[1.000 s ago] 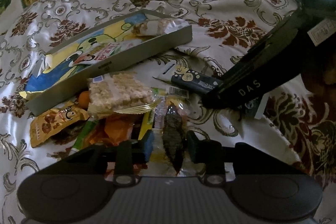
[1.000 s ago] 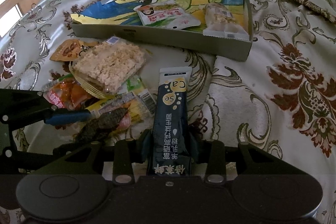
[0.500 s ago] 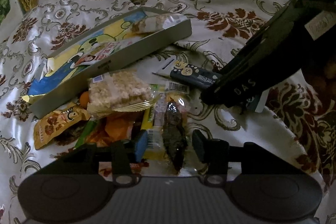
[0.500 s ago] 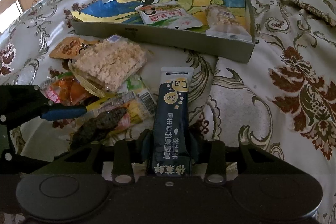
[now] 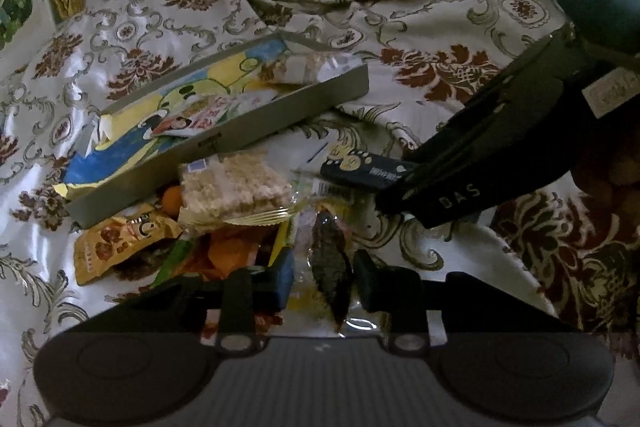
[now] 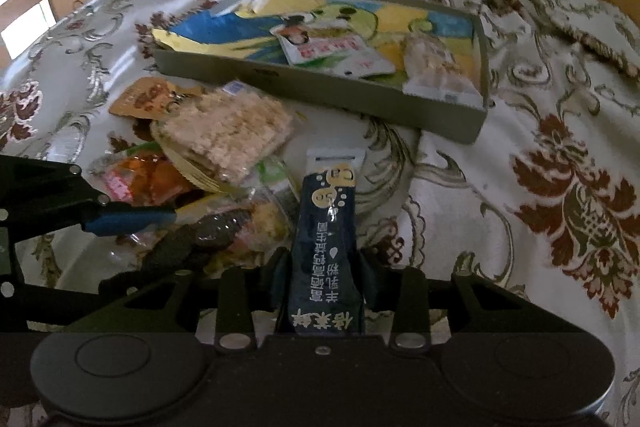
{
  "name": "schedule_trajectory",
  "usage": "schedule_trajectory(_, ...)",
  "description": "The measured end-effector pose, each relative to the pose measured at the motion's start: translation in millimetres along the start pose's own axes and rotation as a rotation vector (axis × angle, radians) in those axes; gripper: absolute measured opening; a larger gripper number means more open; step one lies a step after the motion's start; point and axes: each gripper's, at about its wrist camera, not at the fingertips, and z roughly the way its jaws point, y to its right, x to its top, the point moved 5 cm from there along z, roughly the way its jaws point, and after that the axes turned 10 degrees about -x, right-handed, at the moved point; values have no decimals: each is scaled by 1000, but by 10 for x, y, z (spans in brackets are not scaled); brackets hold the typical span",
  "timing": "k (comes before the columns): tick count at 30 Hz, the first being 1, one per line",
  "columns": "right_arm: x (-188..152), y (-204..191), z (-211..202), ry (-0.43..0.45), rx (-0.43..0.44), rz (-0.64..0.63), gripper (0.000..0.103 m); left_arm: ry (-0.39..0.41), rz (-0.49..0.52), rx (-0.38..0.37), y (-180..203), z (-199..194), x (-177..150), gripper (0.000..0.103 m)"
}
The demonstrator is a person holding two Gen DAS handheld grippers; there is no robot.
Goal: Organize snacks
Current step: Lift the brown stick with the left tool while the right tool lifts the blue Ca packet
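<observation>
Loose snacks lie in a heap on a patterned bedspread in front of a shallow grey box [image 5: 280, 115] [image 6: 320, 87]. My left gripper [image 5: 324, 277] has a dark snack in a clear wrapper [image 5: 330, 259] between its closing jaws, and the pads touch the wrapper. The right wrist view shows its blue finger [image 6: 132, 219] beside that snack [image 6: 216, 231]. My right gripper [image 6: 322, 279] is shut on a dark blue stick packet [image 6: 326, 227], its jaws closing a little tighter. The packet's far end [image 5: 360, 169] shows in the left wrist view.
The box holds a red-and-white pouch [image 6: 332, 53] and a pale cracker pack [image 6: 436, 67]. A rice-crisp pack [image 5: 236, 187], a brown packet [image 5: 120, 239] and an orange packet [image 6: 148, 183] lie in the heap. Wooden bed rails border the bedspread.
The left jaws widened around the dark snack, then came back in on its wrapper. The right gripper kept its hold on the stick packet and rolled slightly.
</observation>
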Motion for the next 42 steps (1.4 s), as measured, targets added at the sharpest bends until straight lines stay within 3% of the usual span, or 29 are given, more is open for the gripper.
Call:
schedule_trajectory(6, -5, -4, -10, 0, 0, -1, 38, -18, 19, 12, 36, 4, -25, 34)
schedule_trajectory(13, 63, 15, -147, 57, -2, 7, 38, 27, 18, 12, 53, -122, 27, 31)
schedule_trajectory(18, 50, 3, -144, 53, 1, 0, 38, -5, 40, 27, 82, -78, -11, 31)
schedule_trajectory(27, 10, -17, -40, 23, 12, 6, 38, -48, -117, -61, -179, 135, -60, 36)
schedule_trajectory(32, -13, -25, 98, -2, 24, 34, 41, -35, -136, -90, -204, 154, -56, 41)
schedule_trajectory(34, -10, -29, 143, -8, 24, 45, 42, -41, -96, -61, -160, 156, -55, 32)
schedule_trajectory(42, 10, -33, 95, 17, 13, 39, 37, -18, -101, -39, -118, 58, 11, 27)
